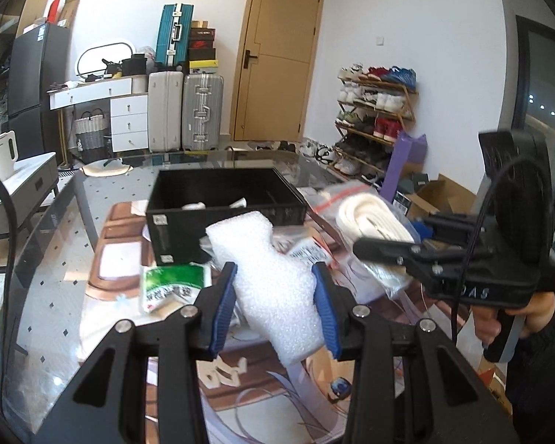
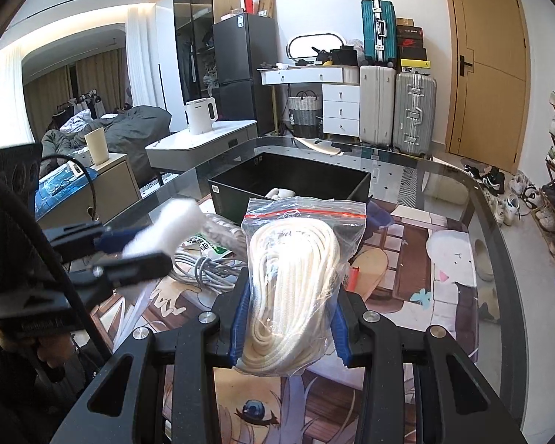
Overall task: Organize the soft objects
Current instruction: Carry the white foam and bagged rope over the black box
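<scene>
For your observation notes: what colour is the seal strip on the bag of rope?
Red, on the clear bag in the right gripper; clearest in the right wrist view.

glass table (image 2: 444, 185) (black box (image 2: 288, 181) atop)

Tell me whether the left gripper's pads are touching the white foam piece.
Touching. The left wrist view shows both blue pads of the left gripper pressed against the sides of the white foam piece, no gap either side, holding it above the table.
</scene>
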{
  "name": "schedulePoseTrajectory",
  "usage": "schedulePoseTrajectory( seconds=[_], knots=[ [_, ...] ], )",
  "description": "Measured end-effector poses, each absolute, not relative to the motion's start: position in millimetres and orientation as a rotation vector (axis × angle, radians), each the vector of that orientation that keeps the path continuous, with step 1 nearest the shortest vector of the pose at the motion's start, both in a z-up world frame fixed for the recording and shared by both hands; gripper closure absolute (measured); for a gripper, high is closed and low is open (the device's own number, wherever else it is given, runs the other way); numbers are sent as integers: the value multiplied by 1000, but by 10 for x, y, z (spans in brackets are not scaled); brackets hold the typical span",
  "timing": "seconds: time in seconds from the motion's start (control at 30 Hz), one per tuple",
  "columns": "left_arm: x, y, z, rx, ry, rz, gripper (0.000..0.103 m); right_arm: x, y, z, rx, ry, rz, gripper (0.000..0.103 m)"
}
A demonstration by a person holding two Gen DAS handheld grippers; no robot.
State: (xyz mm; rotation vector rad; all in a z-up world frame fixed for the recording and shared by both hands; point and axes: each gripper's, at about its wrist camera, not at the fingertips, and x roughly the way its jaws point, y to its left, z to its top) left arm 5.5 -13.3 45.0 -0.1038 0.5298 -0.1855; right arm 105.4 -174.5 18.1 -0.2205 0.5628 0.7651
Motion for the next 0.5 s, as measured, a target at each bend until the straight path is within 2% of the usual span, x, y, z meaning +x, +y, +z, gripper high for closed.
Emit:
schedulePoseTrajectory(
  seconds=[0.5],
  knots=[
    [179,155,718,-127,479,-139,63,1077,-1620,367,-194,546,772,65]
  ],
)
